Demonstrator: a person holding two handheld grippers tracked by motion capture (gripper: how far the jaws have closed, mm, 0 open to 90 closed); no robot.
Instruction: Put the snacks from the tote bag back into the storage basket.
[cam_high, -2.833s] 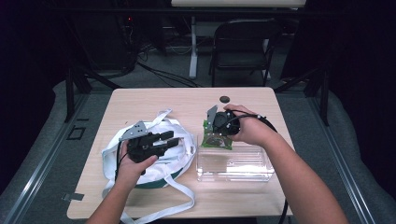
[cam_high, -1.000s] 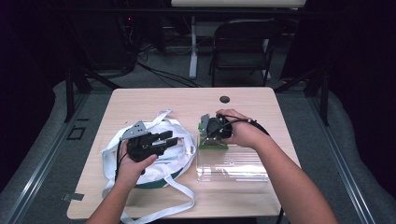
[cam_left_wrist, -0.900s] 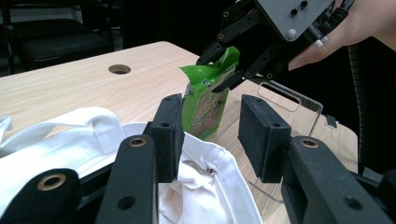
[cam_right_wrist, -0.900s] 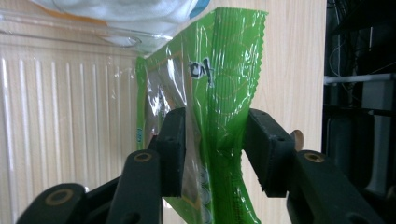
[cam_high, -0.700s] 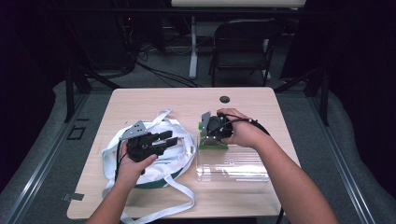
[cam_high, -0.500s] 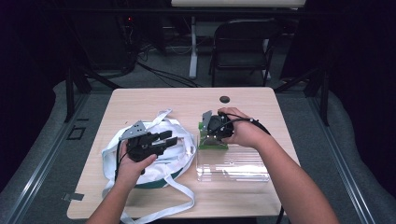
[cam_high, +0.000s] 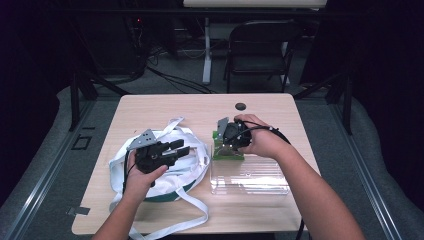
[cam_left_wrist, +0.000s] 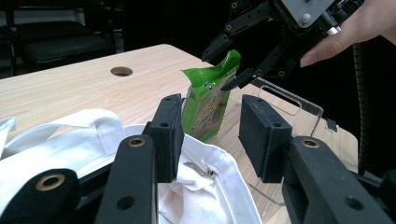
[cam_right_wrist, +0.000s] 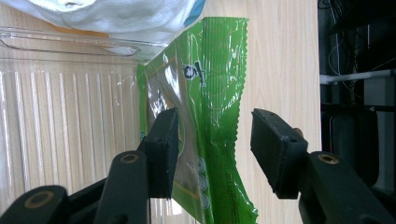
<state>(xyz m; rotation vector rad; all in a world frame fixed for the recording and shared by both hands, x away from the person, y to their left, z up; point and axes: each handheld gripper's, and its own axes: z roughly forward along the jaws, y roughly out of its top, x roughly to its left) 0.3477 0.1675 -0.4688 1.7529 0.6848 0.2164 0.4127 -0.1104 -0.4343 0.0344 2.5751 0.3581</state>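
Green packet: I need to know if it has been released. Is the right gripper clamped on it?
Not clamped. The right gripper is open, jaws either side of the green packet, with a gap visible.

The pale wooden table (cam_high: 150, 112) looks smooth and matt, with fine grain. The white cloth bag (cam_left_wrist: 84, 140) is soft and creased. At its 3 o'clock, the green plastic packet (cam_right_wrist: 210, 93) is shiny and crinkly, with a saw-toothed edge. The clear ribbed plastic tray (cam_right_wrist: 56, 116) gleams. Black matt pads (cam_right_wrist: 163, 149) look slightly rough.
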